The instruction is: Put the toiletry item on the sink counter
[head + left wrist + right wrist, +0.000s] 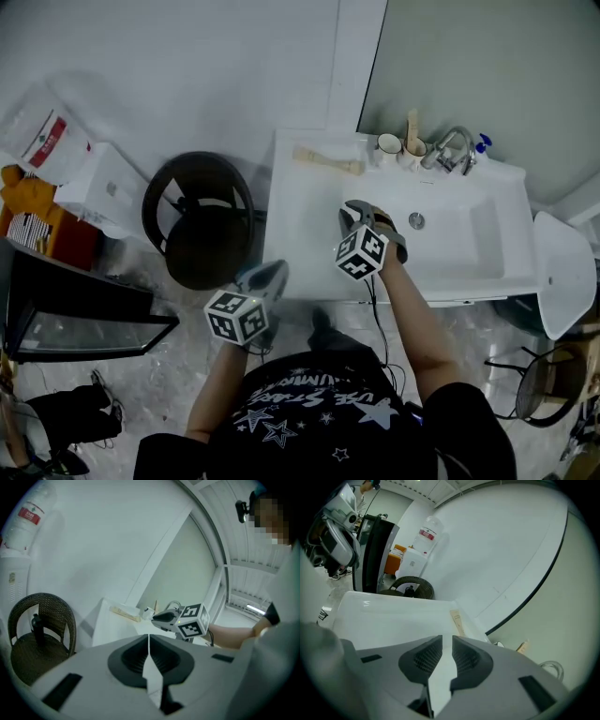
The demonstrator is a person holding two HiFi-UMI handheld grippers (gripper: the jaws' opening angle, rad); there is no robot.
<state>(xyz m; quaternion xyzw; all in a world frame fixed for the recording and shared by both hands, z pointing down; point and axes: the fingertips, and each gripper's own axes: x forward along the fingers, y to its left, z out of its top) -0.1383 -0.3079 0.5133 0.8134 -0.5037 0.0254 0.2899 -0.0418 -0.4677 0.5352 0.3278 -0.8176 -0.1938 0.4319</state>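
Your left hand-held gripper (274, 270) is off the table (300, 211) edge, jaws pressed together, nothing in them. Your right hand-held gripper (352, 210) is over the table beside the basin (441, 230), jaws a thin slit apart, empty. The toiletry item (328, 160), a long tan box, lies flat at the table's back left, clear of both. Its print is too small to read.

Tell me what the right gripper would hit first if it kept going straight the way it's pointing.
Probably the beige toiletry item lying at the back of the sink counter. It sits almost dead ahead of the right gripper, whose jaws are slightly apart. Depth is unclear.
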